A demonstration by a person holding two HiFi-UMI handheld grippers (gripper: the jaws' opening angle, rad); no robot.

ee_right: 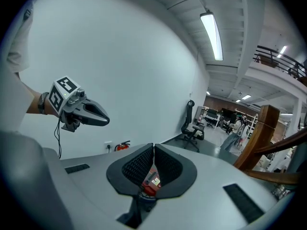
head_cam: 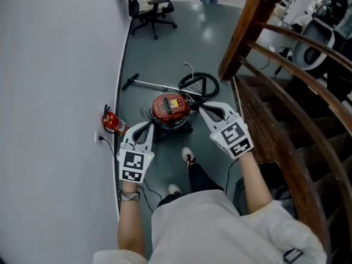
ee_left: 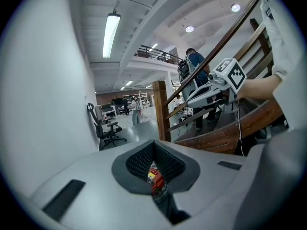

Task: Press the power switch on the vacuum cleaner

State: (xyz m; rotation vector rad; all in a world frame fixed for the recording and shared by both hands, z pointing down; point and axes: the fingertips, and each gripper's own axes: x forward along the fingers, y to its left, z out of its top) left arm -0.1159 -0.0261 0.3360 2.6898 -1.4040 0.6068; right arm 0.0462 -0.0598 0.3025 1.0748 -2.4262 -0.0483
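A red canister vacuum cleaner stands on the grey floor, with its black hose coiled behind it and its metal wand lying to the left. My left gripper hovers above the floor just left of the vacuum, shut with nothing in it. My right gripper is held just right of the vacuum, also shut and empty. Neither touches the machine. In the left gripper view the pads meet and the vacuum shows below them. The right gripper view shows the same, its gripper above the vacuum.
A white wall runs along the left, with a red fire extinguisher and a wall socket at its foot. A wooden staircase with a handrail fills the right. A black office chair stands at the back. My shoes are in front of the vacuum.
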